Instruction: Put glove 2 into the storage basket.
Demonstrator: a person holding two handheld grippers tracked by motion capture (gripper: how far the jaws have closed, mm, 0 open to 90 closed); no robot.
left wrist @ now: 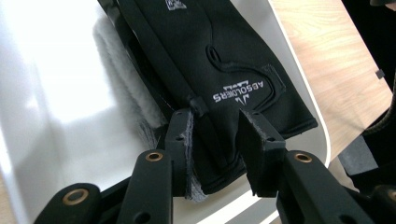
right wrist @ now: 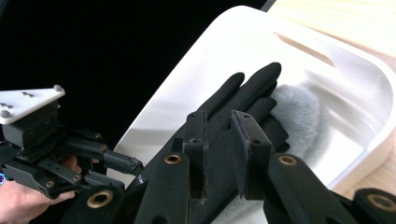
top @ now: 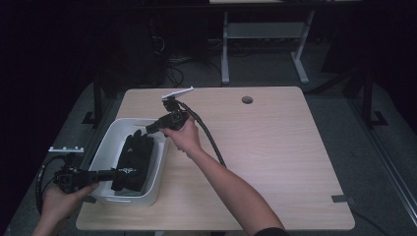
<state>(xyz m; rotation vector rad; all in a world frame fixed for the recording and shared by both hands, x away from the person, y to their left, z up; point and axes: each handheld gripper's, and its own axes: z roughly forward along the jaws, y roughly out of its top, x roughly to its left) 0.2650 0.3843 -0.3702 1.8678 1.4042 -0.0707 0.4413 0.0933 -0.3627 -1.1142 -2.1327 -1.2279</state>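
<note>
Gloves (top: 134, 160) lie in the white bin (top: 109, 142) — a black pair stacked lengthwise, with a grey fleecy lining (right wrist: 299, 112) showing beneath them. Both grippers are at the bin, one at each end of the pair, so the step in hand looks like taking hold of the gloves to lift them out or settle them in place; which of the two I cannot tell.

The left gripper (left wrist: 215, 140) reaches in from the near end of the bin. Its jaws stand part open and straddle the cuff of the top glove (left wrist: 233, 70), just below the white lettering, with the fabric between the pads but not yet pinched as far as I can judge.

The right gripper (right wrist: 218, 140) comes in over the far rim, its jaws a narrow gap apart, poised above the glove fingers (right wrist: 252, 84) just ahead of it. Whether it touches the cloth is hard to say — nothing looks clamped.

Next, I judge, the left jaws need to close squarely on the cuff while the right drops onto the fingertips and closes too; soft cloth may slip or bunch, so both grips should bite through the whole layer, clear of the bin wall.
</note>
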